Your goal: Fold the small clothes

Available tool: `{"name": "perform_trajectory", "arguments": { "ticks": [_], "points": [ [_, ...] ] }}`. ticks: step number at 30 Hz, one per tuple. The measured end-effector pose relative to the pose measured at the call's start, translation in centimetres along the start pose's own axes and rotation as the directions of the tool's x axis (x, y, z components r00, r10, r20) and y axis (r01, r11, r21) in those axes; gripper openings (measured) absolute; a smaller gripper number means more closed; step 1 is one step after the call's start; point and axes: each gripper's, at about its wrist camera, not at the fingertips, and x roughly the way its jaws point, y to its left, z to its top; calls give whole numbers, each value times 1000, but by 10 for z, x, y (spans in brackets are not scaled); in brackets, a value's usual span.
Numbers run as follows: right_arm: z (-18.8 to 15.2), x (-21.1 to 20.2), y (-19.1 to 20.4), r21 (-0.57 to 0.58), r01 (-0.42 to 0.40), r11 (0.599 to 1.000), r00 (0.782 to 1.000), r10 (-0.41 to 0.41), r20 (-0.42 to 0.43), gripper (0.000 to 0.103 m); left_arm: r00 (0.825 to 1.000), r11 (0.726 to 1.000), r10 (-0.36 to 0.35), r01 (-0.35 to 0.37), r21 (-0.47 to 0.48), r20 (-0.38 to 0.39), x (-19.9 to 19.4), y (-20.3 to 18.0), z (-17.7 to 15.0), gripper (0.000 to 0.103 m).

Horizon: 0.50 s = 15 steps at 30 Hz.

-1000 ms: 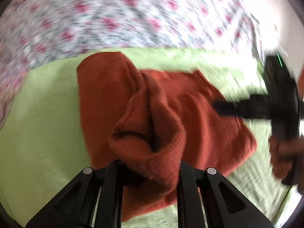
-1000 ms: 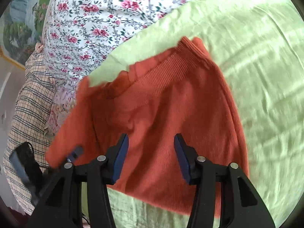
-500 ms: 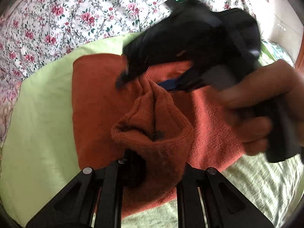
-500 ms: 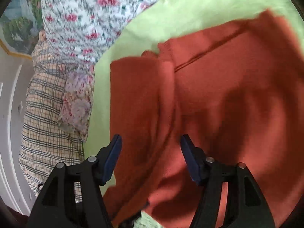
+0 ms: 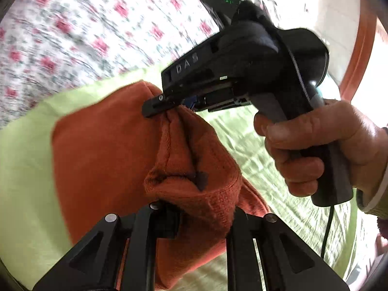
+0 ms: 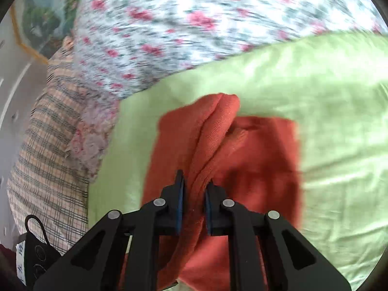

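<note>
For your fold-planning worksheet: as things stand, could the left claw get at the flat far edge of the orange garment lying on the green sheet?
Probably not yet: the left claw is shut on a bunched fold of the orange garment, so it must let go first.

Both wrist cameras are looking steeply down, close over the orange sweater on the green sheet, sharing it; the left is also seeing the right gripper.

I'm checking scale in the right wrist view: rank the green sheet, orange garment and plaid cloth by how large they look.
1. green sheet
2. orange garment, enlarged by nearness to the camera
3. plaid cloth, partly cut off at the edge
</note>
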Motion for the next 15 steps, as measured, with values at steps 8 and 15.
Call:
{"name": "perform_trajectory", "arguments": {
  "ticks": [8, 15],
  "points": [
    [-14, 12, -56, 58, 27, 998, 999, -25, -42, 16, 997, 999, -9, 12, 38, -82, 35, -10, -11, 17],
    [-19, 22, -59, 28, 28, 999, 998, -27, -59, 16, 991, 998, -35, 42, 51, -130, 31, -16, -26, 49]
  ]
}}
